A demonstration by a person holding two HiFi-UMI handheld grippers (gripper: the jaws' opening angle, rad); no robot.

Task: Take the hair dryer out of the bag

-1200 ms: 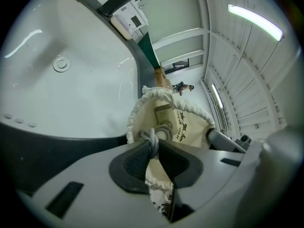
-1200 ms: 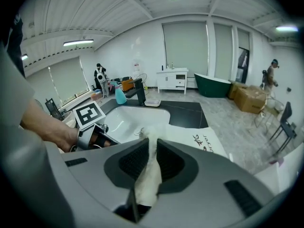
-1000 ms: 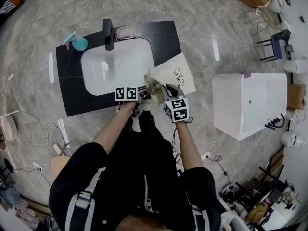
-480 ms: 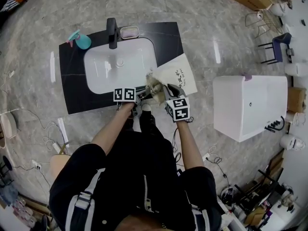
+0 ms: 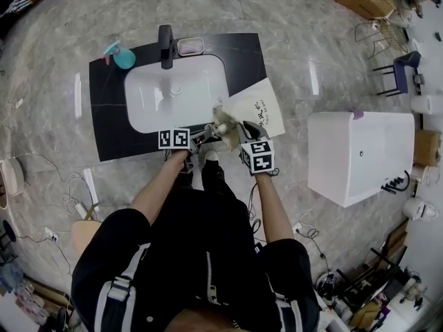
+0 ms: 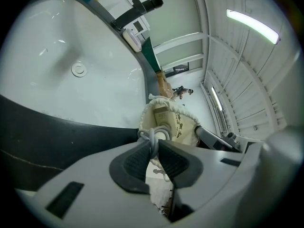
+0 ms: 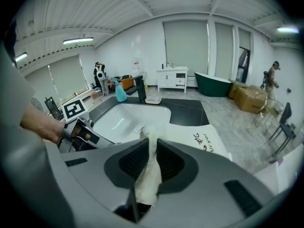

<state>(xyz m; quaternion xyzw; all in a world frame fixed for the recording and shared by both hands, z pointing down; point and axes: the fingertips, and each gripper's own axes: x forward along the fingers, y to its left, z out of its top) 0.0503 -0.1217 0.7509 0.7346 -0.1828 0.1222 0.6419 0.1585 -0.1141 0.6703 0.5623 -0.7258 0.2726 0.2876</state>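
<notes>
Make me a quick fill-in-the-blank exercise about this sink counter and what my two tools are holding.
The right tool pinches the fabric of the cream ____.
The left tool is shut on a looped grey ____.
In the head view, the teal spray bottle stands to the ____ of the black faucet.
The sink is ____ in colour.
Missing words: bag, cord, left, white.

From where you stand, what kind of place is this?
Probably a staged bathroom set in a large hall: a sink with black faucet and a white bathtub stand free on open marble floor.
</notes>
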